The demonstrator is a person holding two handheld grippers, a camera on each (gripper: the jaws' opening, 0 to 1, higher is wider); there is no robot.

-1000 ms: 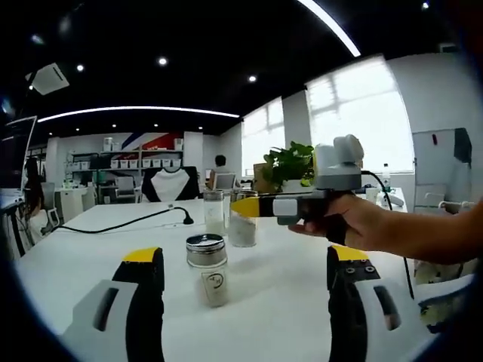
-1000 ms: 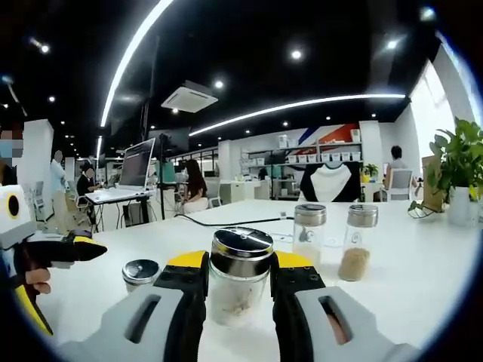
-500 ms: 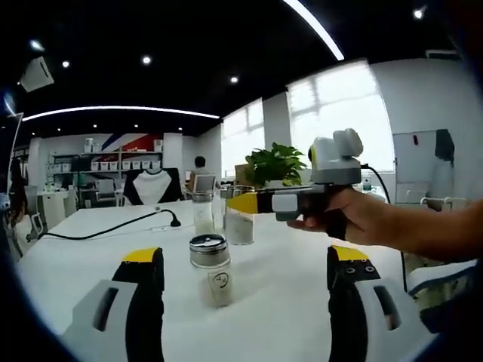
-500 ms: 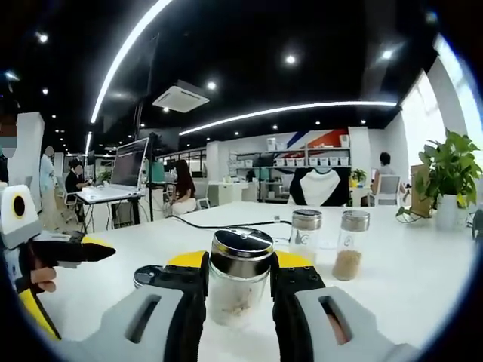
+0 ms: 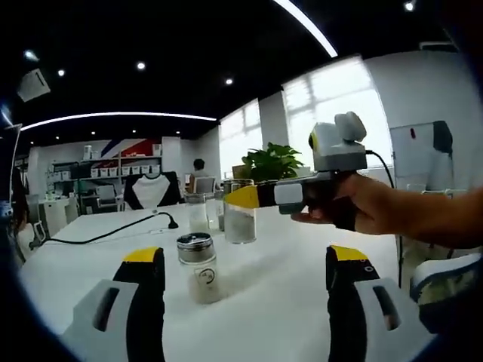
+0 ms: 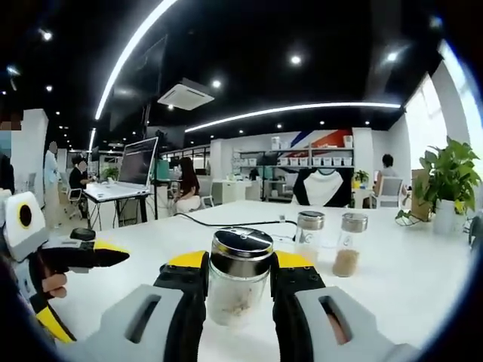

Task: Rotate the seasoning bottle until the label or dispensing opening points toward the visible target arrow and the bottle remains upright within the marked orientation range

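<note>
1. Between the right hand-held gripper (image 6: 238,290) jaws: bottle (image 6: 239,275), upright, metal lid, clamped from both sides; held above the tabletop (image 6: 423,271).
2. Left hand-held gripper (image 5: 238,290): jaws spread wide, gripping nothing; a small jar (image 5: 198,268) stands upright on the tabletop ahead between them, apart from both.
3. Left gripper view: right hand-held gripper comes in from the right, held by a hand (image 5: 355,207), with the bottle at its yellow tip.
4. Behind: two jars (image 6: 328,241) side by side, cable (image 5: 106,234), plant (image 6: 449,177).
</note>
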